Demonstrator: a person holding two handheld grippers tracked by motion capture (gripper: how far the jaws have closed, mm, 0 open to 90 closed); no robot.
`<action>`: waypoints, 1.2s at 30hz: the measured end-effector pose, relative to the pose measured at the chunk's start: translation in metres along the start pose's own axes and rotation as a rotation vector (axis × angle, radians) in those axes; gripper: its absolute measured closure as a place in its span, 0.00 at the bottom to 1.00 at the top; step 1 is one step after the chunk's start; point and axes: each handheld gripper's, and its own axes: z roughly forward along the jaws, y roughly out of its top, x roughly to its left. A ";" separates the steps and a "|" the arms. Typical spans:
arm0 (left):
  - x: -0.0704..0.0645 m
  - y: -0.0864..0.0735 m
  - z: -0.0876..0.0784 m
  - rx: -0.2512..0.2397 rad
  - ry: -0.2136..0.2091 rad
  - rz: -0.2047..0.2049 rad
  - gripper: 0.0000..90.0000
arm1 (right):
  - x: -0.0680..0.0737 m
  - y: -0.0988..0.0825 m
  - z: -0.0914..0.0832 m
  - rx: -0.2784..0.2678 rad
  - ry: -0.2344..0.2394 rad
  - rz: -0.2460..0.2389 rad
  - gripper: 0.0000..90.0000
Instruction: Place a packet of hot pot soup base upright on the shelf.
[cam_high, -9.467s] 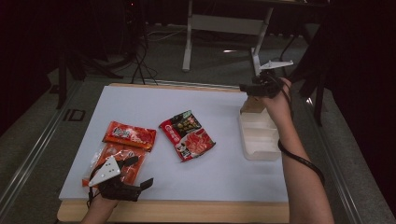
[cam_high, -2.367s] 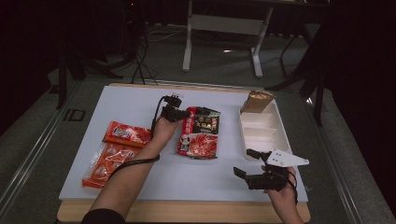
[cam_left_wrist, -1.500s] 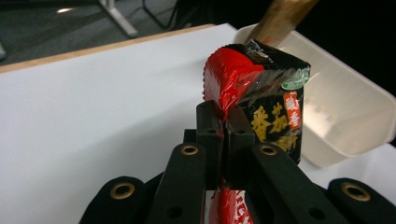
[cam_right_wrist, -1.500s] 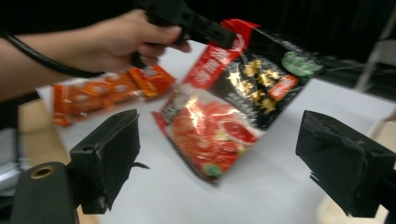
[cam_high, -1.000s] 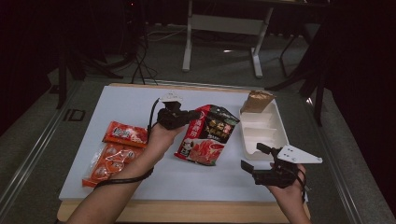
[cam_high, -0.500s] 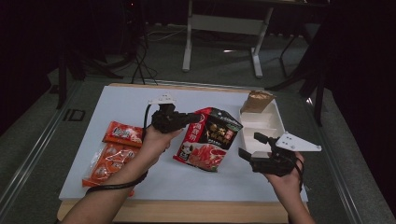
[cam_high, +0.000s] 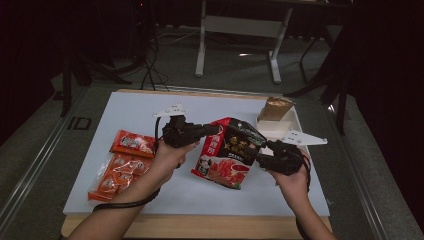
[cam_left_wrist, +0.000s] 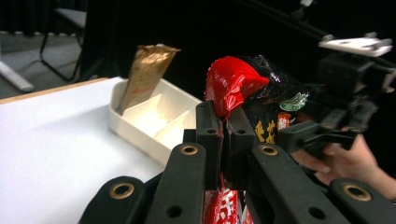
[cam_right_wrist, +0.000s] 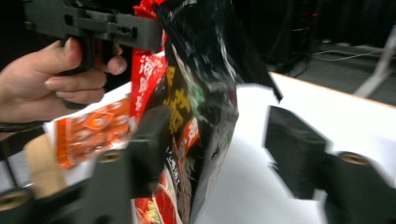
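We've got the red-and-black packet (cam_high: 227, 152) pinched by its top in our left gripper (cam_high: 212, 130), lifted mid-counter. Right gripper (cam_high: 257, 159) fingers spread wide around its edge, not yet clamped. White tray (cam_high: 292, 125) waits, far-right corner.

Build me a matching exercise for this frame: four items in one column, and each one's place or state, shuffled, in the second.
Items:
1. red and black snack bag
2. brown packet
3. two orange packets
4. right gripper

Places or states:
A. standing at the far end of the white divided tray
B. lying flat on the table at the person's left
C. jaws apart, either side of the bag's edge
D. lifted off the table, its top corner pinched by the left gripper

Pairs: 1-D, 2-A, 3-B, 4-C
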 end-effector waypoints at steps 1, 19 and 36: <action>-0.001 0.001 0.000 -0.004 -0.004 0.000 0.97 | 0.000 0.000 0.000 -0.005 0.014 0.006 0.58; -0.005 -0.010 -0.003 -0.004 -0.004 0.025 0.93 | 0.005 0.010 -0.001 0.030 0.024 -0.031 0.85; -0.008 -0.013 -0.004 0.002 0.040 0.064 0.62 | 0.007 0.038 -0.015 -0.001 0.001 -0.088 0.88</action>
